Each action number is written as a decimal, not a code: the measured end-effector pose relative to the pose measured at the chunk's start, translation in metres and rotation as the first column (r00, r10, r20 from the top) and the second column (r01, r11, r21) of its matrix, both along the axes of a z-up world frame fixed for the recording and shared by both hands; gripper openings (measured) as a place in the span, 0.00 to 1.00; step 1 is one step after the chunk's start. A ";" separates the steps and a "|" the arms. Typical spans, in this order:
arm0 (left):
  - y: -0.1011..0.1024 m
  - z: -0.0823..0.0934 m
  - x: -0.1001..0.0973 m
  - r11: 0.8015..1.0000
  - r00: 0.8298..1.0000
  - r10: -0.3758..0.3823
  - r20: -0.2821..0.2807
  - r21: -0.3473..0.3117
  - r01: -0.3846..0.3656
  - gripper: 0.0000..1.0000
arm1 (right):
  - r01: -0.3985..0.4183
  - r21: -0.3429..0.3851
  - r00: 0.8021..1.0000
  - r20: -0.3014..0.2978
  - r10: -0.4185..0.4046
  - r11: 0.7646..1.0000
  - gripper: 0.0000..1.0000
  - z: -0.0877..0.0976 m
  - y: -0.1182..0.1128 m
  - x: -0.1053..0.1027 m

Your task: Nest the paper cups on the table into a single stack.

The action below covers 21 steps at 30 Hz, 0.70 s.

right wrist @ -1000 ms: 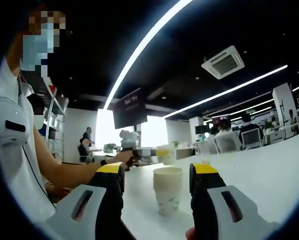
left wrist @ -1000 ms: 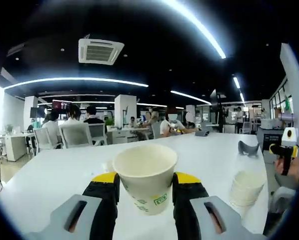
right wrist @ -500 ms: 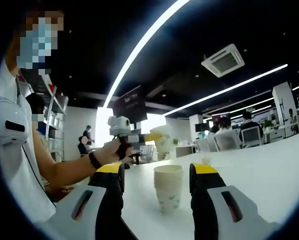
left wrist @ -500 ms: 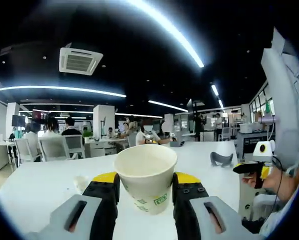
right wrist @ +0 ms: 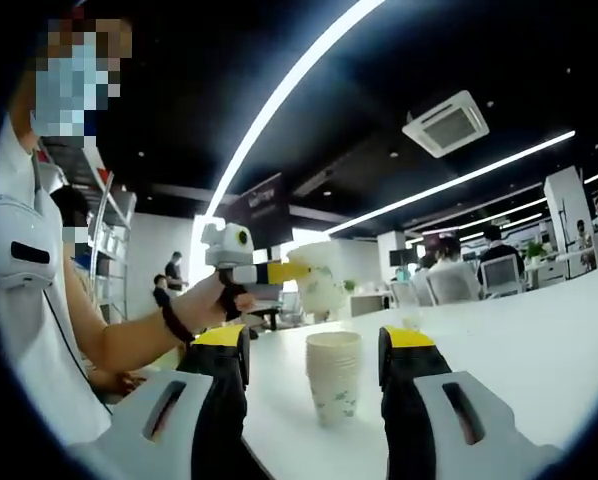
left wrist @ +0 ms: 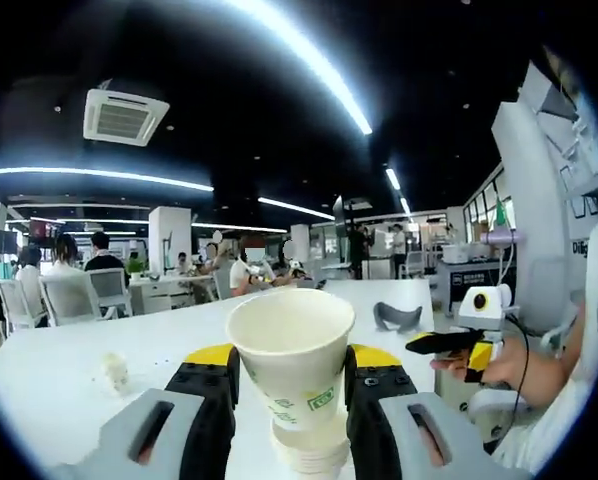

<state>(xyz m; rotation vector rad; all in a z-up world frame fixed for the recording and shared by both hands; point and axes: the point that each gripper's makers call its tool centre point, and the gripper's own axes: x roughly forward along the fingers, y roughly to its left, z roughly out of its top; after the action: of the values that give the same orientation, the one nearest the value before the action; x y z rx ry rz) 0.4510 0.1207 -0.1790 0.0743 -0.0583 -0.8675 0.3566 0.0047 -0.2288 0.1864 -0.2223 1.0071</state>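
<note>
A single paper cup (left wrist: 291, 360) is clamped upright between the yellow-tipped jaws of the left gripper (left wrist: 291, 385), both jaws pressed against its sides. The cup is cream-white, wide at its rolled rim and narrower below, with a small green printed mark low on its wall. In the left gripper view it is held directly above the stack of cups (left wrist: 309, 450), whose layered rims are seen just beneath its base; whether the two touch cannot be told.

In the right gripper view, the same stack (right wrist: 334, 378) is seen standing upright on the white bench (right wrist: 499, 350), pale with faint green print, between the jaws of the right gripper (right wrist: 314, 385). Those jaws are spread wide, with clear gaps on either side of the stack, and nothing is gripped. The held cup (right wrist: 319, 282) is seen above it.
</note>
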 end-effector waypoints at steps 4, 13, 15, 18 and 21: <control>-0.011 -0.012 -0.001 0.999 1.000 -0.012 -0.003 0.038 0.012 0.44 | 0.000 0.004 1.000 0.004 0.000 1.000 0.54 0.001 0.000 0.000; -0.014 -0.036 0.002 0.998 0.999 -0.002 -0.034 0.064 0.004 0.45 | 0.012 0.003 1.000 0.011 -0.012 1.000 0.54 0.002 -0.006 0.001; -0.015 -0.039 0.002 0.998 0.999 -0.002 -0.040 0.066 0.005 0.45 | 0.011 0.003 1.000 0.011 -0.011 1.000 0.54 0.002 -0.005 0.001; -0.016 -0.042 0.001 0.998 0.999 -0.003 -0.044 0.067 0.006 0.45 | 0.005 0.001 1.000 0.010 -0.005 1.000 0.54 0.001 -0.002 0.000; -0.017 -0.045 0.000 0.998 0.999 -0.006 -0.048 0.064 0.009 0.45 | 0.000 -0.002 1.000 0.005 0.000 1.000 0.54 -0.001 0.000 0.001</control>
<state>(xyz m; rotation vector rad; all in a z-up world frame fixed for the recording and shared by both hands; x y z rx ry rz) 0.4511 0.1042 -0.2237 0.1137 0.0136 -0.8786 0.3572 0.0048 -0.2299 0.1817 -0.2257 1.0079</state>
